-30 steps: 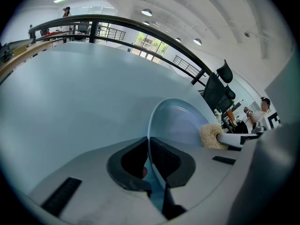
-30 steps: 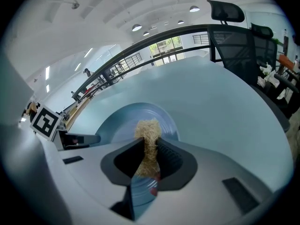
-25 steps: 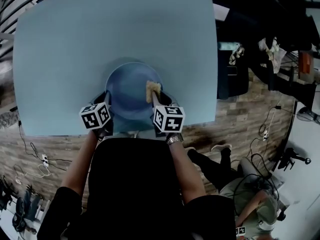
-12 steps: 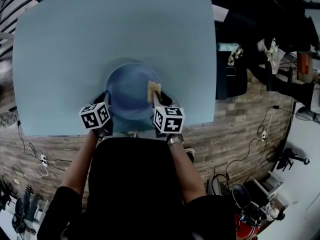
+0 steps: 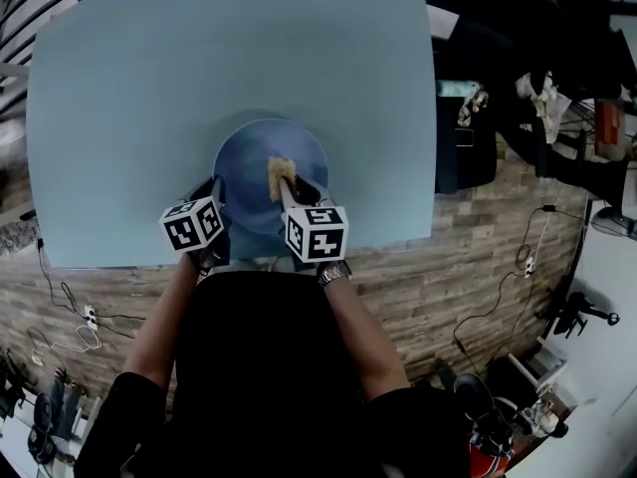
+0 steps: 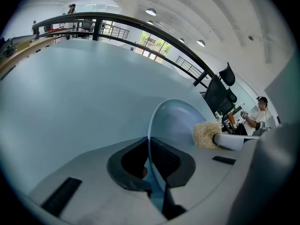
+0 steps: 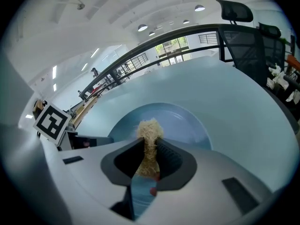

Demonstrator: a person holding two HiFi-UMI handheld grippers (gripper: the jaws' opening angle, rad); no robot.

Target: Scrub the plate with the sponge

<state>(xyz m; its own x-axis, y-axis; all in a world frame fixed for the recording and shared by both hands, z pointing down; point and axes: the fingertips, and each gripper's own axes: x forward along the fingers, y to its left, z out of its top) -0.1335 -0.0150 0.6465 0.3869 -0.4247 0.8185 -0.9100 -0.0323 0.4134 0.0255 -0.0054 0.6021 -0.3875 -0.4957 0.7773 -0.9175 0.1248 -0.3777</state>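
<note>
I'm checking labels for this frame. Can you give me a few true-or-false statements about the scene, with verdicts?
1. The left gripper is shut on the rim of the plate. True.
2. The right gripper holds nothing. False: its fingers are shut on the sponge.
3. The sponge is over the plate. True.
4. The plate sits at the far edge of the table. False: it sits at the near edge, by the person.

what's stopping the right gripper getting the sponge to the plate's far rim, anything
Likely yes: nothing blocks it. The right gripper holds the sponge over the middle of the plate, the far rim lies bare beyond, and the left gripper clamps the near rim.
</note>
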